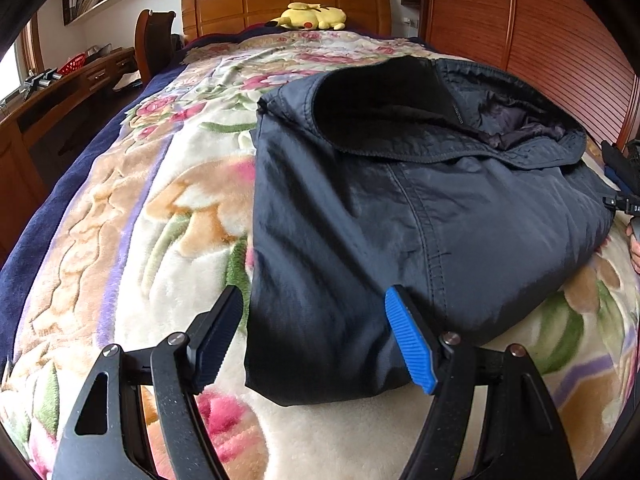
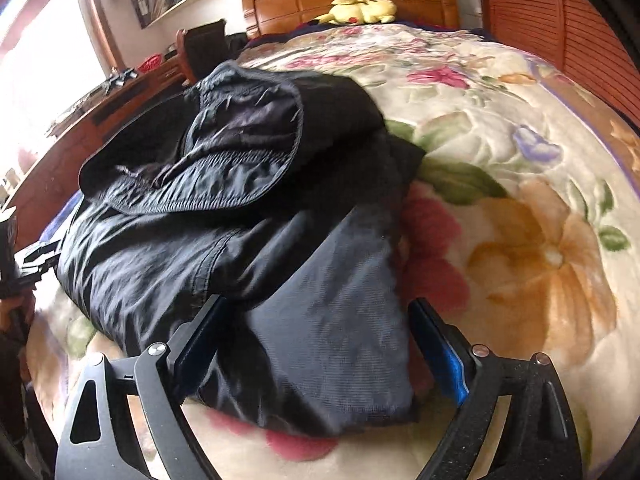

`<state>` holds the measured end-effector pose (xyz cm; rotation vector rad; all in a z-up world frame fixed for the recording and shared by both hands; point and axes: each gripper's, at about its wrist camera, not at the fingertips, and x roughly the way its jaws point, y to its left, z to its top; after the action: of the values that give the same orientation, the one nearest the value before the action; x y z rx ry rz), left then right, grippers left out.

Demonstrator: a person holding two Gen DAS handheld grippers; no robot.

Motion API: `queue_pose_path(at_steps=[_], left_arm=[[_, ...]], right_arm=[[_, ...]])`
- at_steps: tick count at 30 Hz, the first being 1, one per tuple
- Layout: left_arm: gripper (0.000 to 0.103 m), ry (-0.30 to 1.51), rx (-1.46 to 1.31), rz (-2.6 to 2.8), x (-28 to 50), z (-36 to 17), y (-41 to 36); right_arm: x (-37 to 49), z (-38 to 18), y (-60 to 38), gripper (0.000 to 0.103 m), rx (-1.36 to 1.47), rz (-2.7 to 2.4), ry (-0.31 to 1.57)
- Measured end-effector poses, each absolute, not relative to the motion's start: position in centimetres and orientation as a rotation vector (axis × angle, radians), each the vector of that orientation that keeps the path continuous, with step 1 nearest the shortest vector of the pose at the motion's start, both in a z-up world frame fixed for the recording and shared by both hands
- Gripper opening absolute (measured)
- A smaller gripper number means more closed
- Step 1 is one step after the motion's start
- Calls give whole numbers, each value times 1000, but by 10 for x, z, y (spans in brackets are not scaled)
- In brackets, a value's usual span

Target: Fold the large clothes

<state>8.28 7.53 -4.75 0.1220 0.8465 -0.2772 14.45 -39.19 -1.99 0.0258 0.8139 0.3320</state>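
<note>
- Black-framed with blue ribbed pads, the left gripper [image 1: 316, 336] fills the bottom of the left wrist view; its jaws stand wide, one pad on each side of the near left corner of the folded garment, and neither pad is seen pressing on the cloth.
- In the right wrist view the right gripper [image 2: 316, 348] sits at the bottom of the frame, jaws spread wide around the near corner of the same bundle; the cloth lies between the pads with a gap at the right one, so nothing is gripped.
- Dark navy, the hooded jacket [image 1: 420, 208] lies folded into a compact bundle on the bed, centre to right in the left wrist view and centre-left in the right wrist view [image 2: 224, 220].
- Its hood [image 1: 452, 120] lies on top at the far end, opening upward and showing a dark lining.
- Under the jacket spreads a plush floral blanket [image 1: 168, 216] in cream, pink, orange and green, with a navy border at the left of the frame.
- At the right edge of the left wrist view, part of the other gripper and a hand [image 1: 636, 248] show just beside the jacket.
- Farther back, a yellow plush toy [image 1: 310, 16] rests against the wooden headboard [image 1: 248, 0].
- Upper left, a wooden desk [image 1: 52, 92] carries a red basket [image 1: 74, 64].
- Upper right stands a slatted wooden wardrobe [image 1: 532, 32].
</note>
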Motion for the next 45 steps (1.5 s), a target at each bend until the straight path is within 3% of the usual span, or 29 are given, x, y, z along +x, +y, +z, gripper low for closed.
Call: queue_pose_path(at_steps=[5, 9, 12, 13, 16, 17, 35, 45], left_arm=[[75, 857, 107, -283, 85, -49, 78], [74, 858, 87, -294, 85, -49, 80], [54, 855, 72, -346, 83, -48, 78], [42, 848, 80, -354, 81, -48, 77], [11, 836, 104, -364, 76, -46, 72], [8, 829, 108, -375, 73, -44, 70], [5, 632, 54, -439, -6, 23, 84], [6, 657, 63, -424, -53, 11, 79]], right_arm=[[152, -27, -384, 87, 8, 368, 856], [155, -26, -382, 66, 20, 414, 857], [149, -23, -376, 47, -14, 427, 833], [146, -21, -374, 40, -29, 421, 821], [137, -15, -371, 28, -39, 390, 765], [133, -14, -371, 27, -39, 384, 745], [54, 20, -379, 20, -95, 412, 597], [13, 18, -409, 22, -79, 426, 646]])
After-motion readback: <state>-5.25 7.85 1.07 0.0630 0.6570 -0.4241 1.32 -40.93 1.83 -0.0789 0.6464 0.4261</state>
